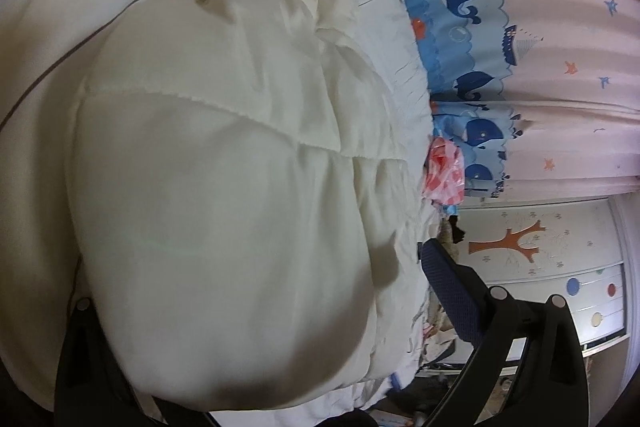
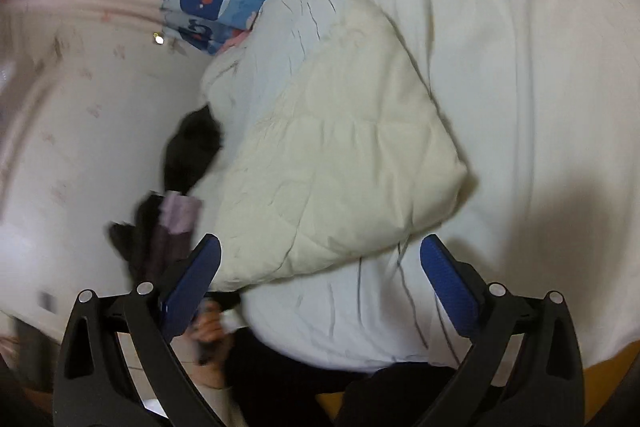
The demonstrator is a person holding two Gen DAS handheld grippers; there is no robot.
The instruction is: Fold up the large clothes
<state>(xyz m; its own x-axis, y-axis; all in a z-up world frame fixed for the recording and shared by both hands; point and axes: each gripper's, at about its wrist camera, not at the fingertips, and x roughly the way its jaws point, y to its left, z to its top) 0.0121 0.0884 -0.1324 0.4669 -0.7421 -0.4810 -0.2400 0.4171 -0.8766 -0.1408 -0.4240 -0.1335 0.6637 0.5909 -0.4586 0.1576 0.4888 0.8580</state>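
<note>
1. Nearest, right wrist view: right gripper point(image 2: 320, 267) has its jaws spread wide, blue pads empty, hovering over the near edge of the cream padded garment point(image 2: 340, 155).
2. That garment lies folded into a rough wedge on the white striped bedsheet point(image 2: 520, 67); its lower edge sits between the two fingertips without touching either.
3. Just left of the garment: a dark cloth point(image 2: 192, 151) and a lilac piece point(image 2: 180, 211), blurred.
4. Below the garment, a hand point(image 2: 208, 335) shows under the left finger; what it holds I cannot tell.
5. Left wrist view: left gripper point(image 1: 256, 299) is spread apart, garment point(image 1: 224, 207) bulging up between the fingers; one fingertip is hidden, so contact is unclear.
6. Beyond the garment: whale-print curtain point(image 1: 464, 39), then a white drawer unit point(image 1: 560, 267) with a tree decal.
</note>
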